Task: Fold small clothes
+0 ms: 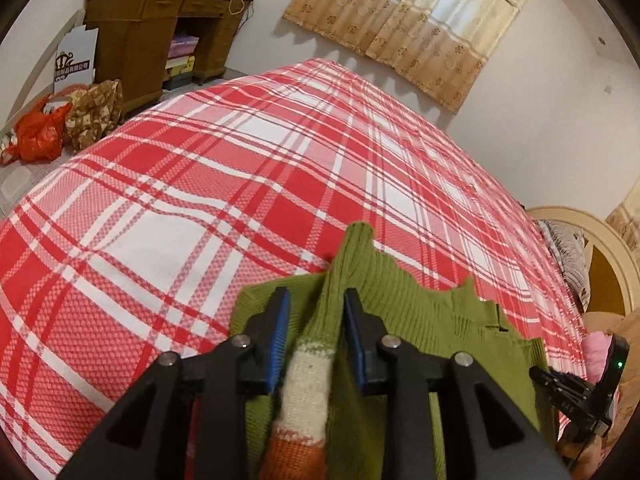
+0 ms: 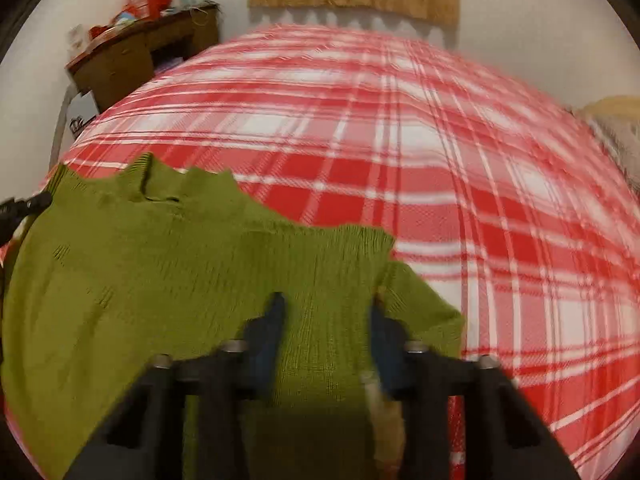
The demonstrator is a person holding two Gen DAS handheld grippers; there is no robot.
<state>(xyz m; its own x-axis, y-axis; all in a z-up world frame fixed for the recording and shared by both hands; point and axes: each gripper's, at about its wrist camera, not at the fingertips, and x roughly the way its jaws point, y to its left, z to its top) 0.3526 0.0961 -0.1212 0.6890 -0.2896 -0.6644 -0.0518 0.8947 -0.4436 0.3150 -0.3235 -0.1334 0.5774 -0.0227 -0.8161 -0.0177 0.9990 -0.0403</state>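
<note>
Black fingers with blue pads fill the bottom of the left view. That is the left gripper (image 1: 316, 312). Its jaws stand a little apart, and a sleeve (image 1: 320, 332) of the sweater (image 1: 440, 320) runs up between them. The pads sit close by the sleeve on both sides, but I cannot tell if they press on it. The sleeve is green at the far end, with a cream band and an orange band nearer the camera.

The sweater is a green knit with ribbed edges. It lies on the near part of the bed (image 1: 200, 200), spread flat in most places, with a bumpy top edge and a small collar. In the right view it covers the whole left and lower part of the picture.

The right gripper (image 2: 328, 312) points down at the sweater near its right edge. This picture is blurry. Its jaws look apart, with green knit between them, and I cannot tell if they hold it.

The bed has a red and white checked cover. Most of it is bare past the sweater, out to the far edge. A brown desk (image 1: 160, 20) stands off the far left corner, with bags (image 1: 60, 128) on the floor beside it. A curtain (image 1: 420, 20) hangs on the far wall. A curved headboard (image 1: 592, 248) is at the right.
</note>
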